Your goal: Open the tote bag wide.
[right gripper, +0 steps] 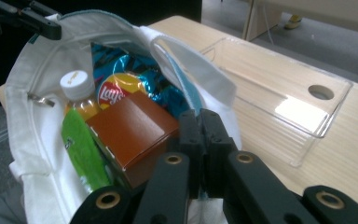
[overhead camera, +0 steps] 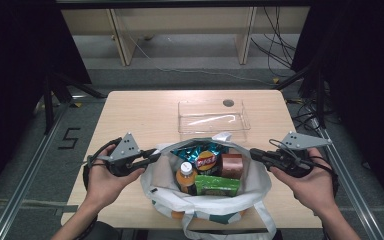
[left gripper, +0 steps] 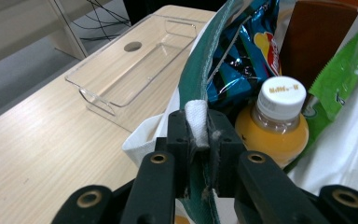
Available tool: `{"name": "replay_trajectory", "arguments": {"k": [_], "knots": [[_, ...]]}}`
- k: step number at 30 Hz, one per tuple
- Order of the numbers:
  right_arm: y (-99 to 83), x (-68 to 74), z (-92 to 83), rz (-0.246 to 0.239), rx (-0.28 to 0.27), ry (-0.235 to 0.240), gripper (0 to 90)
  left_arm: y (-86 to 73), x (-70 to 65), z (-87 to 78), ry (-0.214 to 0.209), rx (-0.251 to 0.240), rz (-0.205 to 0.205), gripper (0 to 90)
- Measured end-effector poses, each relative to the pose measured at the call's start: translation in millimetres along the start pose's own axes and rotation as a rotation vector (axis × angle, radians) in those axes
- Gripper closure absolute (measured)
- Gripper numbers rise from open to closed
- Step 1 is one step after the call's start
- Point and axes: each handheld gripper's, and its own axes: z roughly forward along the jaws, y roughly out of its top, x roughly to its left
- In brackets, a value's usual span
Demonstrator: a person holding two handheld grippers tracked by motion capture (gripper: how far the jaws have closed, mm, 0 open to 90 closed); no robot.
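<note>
2 grippers: each is pinching 1 side of the bag's rim, holding the mouth spread wide.
Left gripper [overhead camera: 152, 155]: sitting at 9 o'clock of the bag; jaws are pressing together on a fold of white-and-teal rim fabric, seen close up in the left gripper view [left gripper: 198, 140].
Right gripper [overhead camera: 254, 153]: sitting at 3 o'clock of the bag; jaws are clamping the white rim edge, seen in the right gripper view [right gripper: 200, 140].
Tote bag [overhead camera: 155, 175]: white cloth with teal trim, standing at the table's near edge, at 6 o'clock of the clear tray.
4 items inside the bag: chip packet [overhead camera: 206, 159] is lying at 12 o'clock, brown box [overhead camera: 231, 165] at 2 o'clock, orange juice bottle [overhead camera: 185, 174] at 9 o'clock, green packet [overhead camera: 218, 185] at 6 o'clock.
Clear tray [overhead camera: 214, 131]: resting just behind the bag.
Table [overhead camera: 130, 115]: light wood, bearing bag and tray.
</note>
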Motion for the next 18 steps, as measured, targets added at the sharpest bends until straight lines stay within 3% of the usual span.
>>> {"name": "replay_trajectory", "arguments": {"k": [1,7,8,9,10,11,18], "knots": [[1.7,-2.9,-0.7,-0.031,-0.013,-0.006,89.4,1.4,0.1,-0.3,0.001,-0.006,-0.002,80.6],[8.4,-3.4,-3.1,-0.008,-0.039,-0.017,89.7,5.1,3.7,-2.3,0.014,-0.042,-0.019,80.6],[10.1,-5.1,-2.9,-0.035,-0.056,-0.016,89.7,6.3,3.7,-3.2,0.017,-0.047,-0.017,80.6],[11.7,-3.6,-4.9,-0.018,-0.041,-0.011,89.8,7.4,3.7,-4.1,0.017,-0.051,-0.012,80.6],[13.7,-4.8,-4.8,-0.033,-0.055,-0.008,89.8,8.4,3.5,-4.6,0.016,-0.053,-0.013,80.6],[16.5,-6.1,-4.8,-0.05,-0.065,-0.032,89.8,9.4,4.7,-4.1,0.018,-0.052,-0.013,80.6],[10.7,-9.7,5.1,-0.012,-0.038,-0.05,89.7,5.8,12.3,8.3,0.021,-0.035,-0.043,80.4]]}}
